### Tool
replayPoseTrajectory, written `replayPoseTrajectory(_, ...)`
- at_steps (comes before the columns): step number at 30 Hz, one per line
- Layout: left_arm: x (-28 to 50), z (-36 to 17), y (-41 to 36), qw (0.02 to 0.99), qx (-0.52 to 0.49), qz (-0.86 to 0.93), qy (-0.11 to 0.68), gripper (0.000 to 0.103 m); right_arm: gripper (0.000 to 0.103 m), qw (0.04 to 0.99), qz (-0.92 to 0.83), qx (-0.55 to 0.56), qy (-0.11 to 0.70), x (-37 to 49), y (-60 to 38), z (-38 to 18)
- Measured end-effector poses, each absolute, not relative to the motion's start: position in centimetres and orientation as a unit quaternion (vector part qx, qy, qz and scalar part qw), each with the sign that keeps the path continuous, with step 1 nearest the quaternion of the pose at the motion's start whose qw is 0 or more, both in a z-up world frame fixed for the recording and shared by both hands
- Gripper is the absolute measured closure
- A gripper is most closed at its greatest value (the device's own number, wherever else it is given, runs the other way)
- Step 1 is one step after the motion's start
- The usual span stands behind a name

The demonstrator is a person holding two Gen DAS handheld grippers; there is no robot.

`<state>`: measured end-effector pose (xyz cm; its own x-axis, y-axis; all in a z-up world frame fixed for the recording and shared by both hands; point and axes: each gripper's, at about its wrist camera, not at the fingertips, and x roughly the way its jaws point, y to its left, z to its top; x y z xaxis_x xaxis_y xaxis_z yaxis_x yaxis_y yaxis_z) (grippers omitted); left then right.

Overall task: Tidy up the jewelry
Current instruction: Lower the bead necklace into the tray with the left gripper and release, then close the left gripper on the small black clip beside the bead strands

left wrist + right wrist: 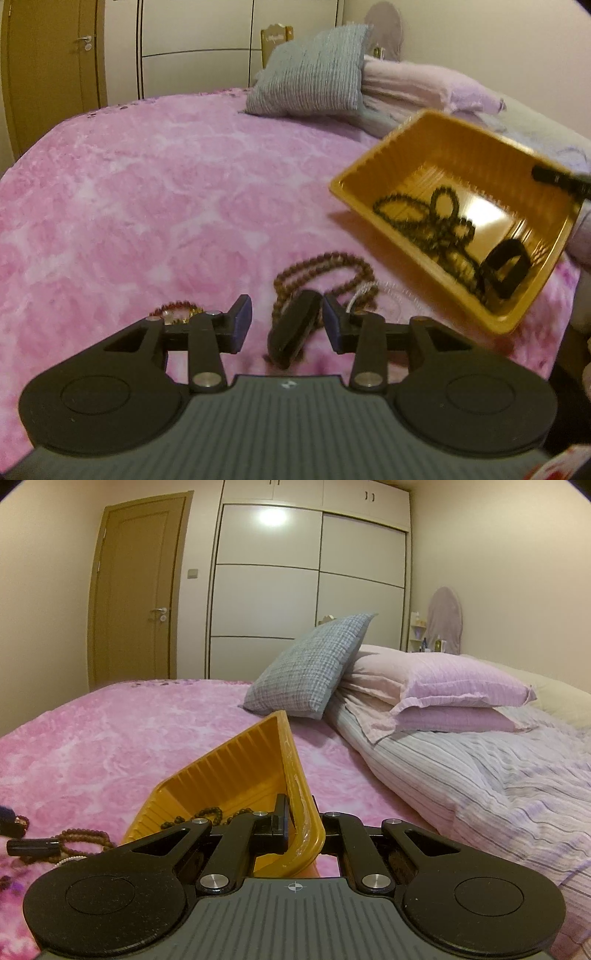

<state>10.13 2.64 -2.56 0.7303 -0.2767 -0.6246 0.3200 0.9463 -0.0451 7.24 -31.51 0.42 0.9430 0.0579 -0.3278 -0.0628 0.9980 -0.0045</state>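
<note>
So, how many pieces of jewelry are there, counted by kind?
Bead necklaces: 2, dark necklace in the gold tray, brown necklace on the pink blanket
Black bangles: 2, tray bangle, blanket bangle
Red bead bracelet: 1
White bead strand: 1
Total: 6

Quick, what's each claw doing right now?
Left gripper: open, holding nothing, a black bangle between its fingers.
Right gripper: closed on the orange tray rim.
</note>
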Motion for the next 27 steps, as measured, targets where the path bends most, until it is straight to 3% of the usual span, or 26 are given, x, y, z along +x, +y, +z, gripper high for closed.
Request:
replayPoseTrajectory(13, 10.8, -4.3, 2.2, 0.920, 0.040, -0.168, 0.352, 0.068, 0.096, 0.986, 0.029, -0.011, 0.167, 7.3, -31.6, 0.4)
replayPoseTrajectory(18, 11.0, -4.3, 2.1, 0.918, 0.043, -0.167, 0.356, 0.078, 0.096, 0.985, 0.030, -0.012, 0.167, 7.4, -31.6, 0.4)
replayPoseTrajectory(27, 10.4, -4.0, 1.8, 0.919, 0.049, -0.164, 0.355, 0.084, 0.096, 0.986, 0.030, -0.013, 0.166, 7.4, -31.6, 0.4)
